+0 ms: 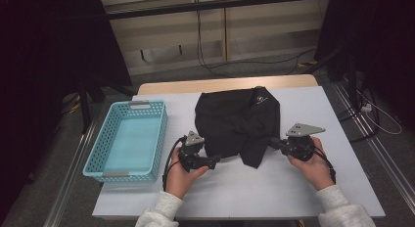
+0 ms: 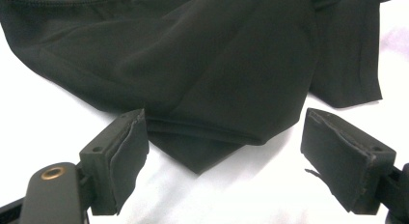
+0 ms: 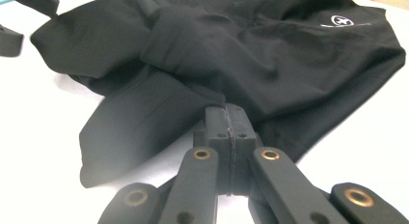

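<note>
A black garment (image 1: pixel 240 119) with a small white logo lies crumpled in the middle of the white table (image 1: pixel 244 188). My left gripper (image 1: pixel 215 160) is at its near left corner. In the left gripper view this gripper (image 2: pixel 224 156) is open, its jaws standing either side of a pointed fold of the garment (image 2: pixel 217 64) without touching it. My right gripper (image 1: pixel 270 140) is at the garment's right edge. In the right gripper view it (image 3: pixel 226 110) is shut, its pads pinched on a fold of the garment (image 3: pixel 270 55).
A light blue plastic basket (image 1: pixel 159 139) stands at the table's left, close beside my left hand. Bare white table lies in front of the garment and to its right. Cables run over the floor beyond the table's far edge.
</note>
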Demonstrator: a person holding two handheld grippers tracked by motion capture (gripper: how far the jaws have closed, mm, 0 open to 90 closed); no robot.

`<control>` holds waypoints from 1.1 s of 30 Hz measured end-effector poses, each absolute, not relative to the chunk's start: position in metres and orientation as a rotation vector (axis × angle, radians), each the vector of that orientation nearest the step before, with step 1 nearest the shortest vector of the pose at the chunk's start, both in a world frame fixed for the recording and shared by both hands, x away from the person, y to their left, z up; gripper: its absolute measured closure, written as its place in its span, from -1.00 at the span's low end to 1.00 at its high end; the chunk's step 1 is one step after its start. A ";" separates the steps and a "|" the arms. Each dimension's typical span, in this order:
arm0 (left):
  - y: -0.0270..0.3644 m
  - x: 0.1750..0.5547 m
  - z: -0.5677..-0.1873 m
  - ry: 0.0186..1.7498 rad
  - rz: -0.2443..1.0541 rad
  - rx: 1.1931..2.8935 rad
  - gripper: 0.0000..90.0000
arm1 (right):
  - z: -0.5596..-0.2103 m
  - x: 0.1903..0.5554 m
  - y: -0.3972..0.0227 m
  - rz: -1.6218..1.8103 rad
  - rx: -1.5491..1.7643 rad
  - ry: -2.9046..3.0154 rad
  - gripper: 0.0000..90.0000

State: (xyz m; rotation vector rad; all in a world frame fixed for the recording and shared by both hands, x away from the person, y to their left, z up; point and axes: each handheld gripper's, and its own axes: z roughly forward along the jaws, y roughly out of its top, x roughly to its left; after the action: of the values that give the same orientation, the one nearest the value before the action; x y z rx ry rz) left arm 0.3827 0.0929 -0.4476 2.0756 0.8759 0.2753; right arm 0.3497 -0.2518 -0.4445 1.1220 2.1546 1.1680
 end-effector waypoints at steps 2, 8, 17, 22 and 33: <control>0.093 0.383 -0.448 0.873 0.278 2.079 -0.62 | -0.444 0.348 -0.252 1.135 1.103 2.165 1.00; 0.096 0.384 -0.445 0.881 0.285 2.064 -0.62 | -0.444 0.341 -0.257 1.114 1.104 2.171 1.00; 0.095 0.383 -0.445 0.879 0.280 2.069 -0.62 | -0.449 0.336 -0.280 1.057 1.170 2.159 1.00; 0.094 0.382 -0.444 0.869 0.282 2.067 -0.62 | -0.449 0.333 -0.285 1.073 1.185 2.157 1.00; 0.093 0.382 -0.443 0.865 0.280 2.067 -0.62 | -0.450 0.330 -0.306 1.019 1.261 2.075 0.86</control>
State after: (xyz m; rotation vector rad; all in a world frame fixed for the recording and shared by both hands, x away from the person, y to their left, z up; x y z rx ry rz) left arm 0.3820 0.0930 -0.4429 2.0668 0.8649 0.2799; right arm 0.3301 -0.3056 -0.4496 1.2613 2.0750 1.0187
